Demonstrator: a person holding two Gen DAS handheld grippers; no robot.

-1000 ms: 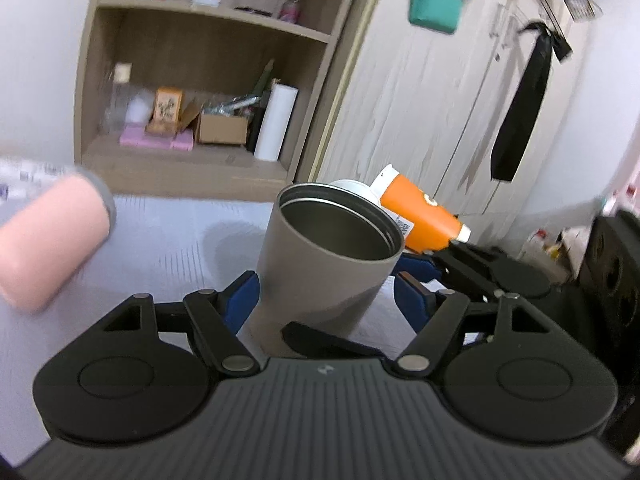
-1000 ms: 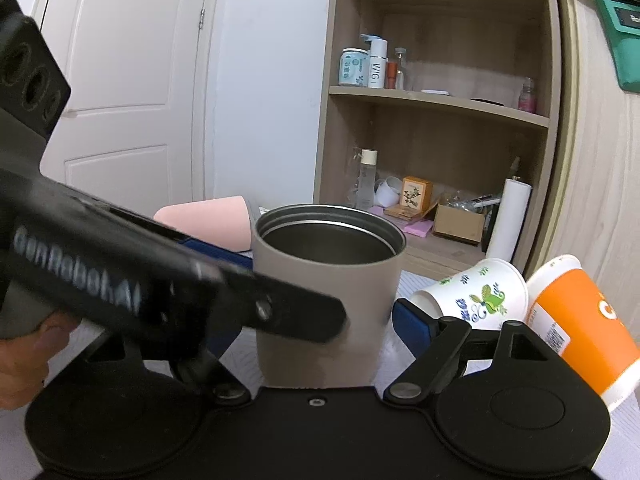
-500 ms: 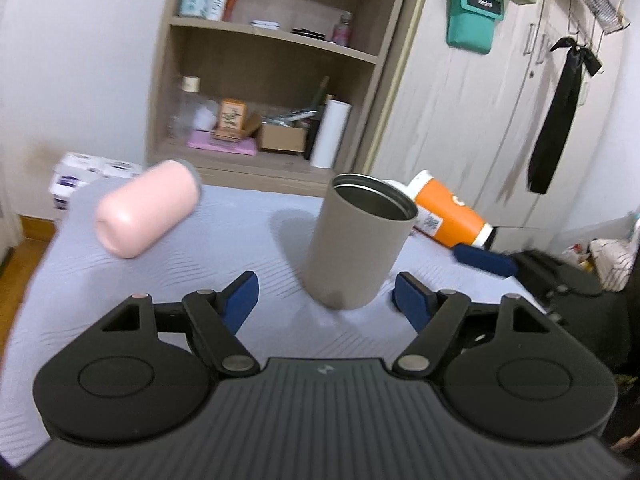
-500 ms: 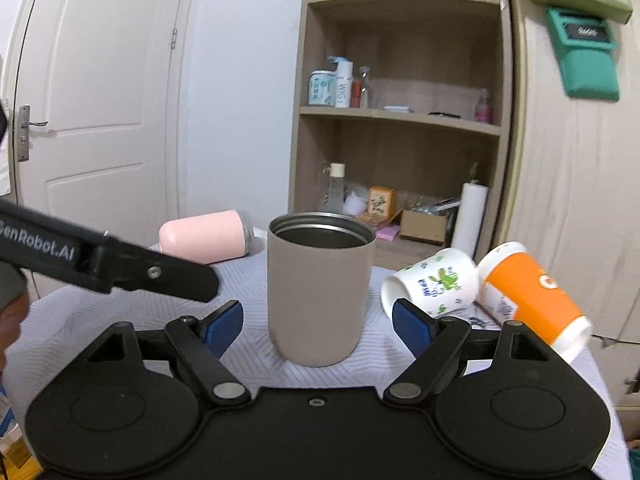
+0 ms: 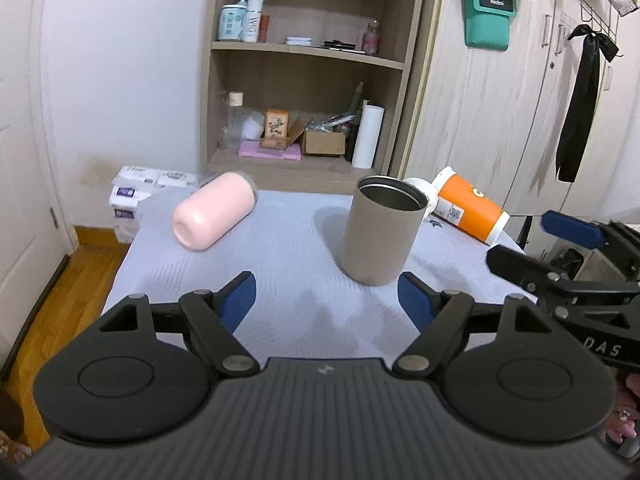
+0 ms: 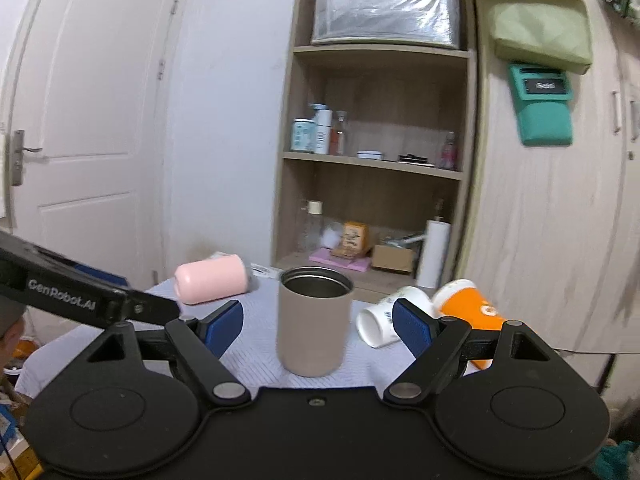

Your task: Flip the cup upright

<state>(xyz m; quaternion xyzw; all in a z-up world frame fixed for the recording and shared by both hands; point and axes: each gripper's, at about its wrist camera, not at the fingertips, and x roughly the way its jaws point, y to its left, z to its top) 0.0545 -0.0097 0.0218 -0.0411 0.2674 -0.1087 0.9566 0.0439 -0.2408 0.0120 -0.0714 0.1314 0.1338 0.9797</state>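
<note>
**Taupe cup upright on the table, both grippers spread and clear of it**

A taupe metal cup (image 5: 382,232) stands upright, mouth up, on a table covered with a pale grey cloth (image 5: 280,248). The left gripper (image 5: 326,300) has its blue-padded fingers spread wide, with nothing between them; the cup sits just beyond and slightly right of the gap, not touching either pad. Seen from the right wrist, the right gripper (image 6: 318,322) is also spread wide and holding nothing, and the cup appears centred beyond its gap, apart from both pads.

A pink tumbler (image 5: 214,210) lies on its side to the left of the cup, well apart. To the right, an orange cup (image 5: 470,210) and a white patterned cup (image 6: 380,316) lie on their sides, close together; whether they touch is hard to tell. A wooden shelf unit (image 6: 376,160) stands behind the table.
</note>
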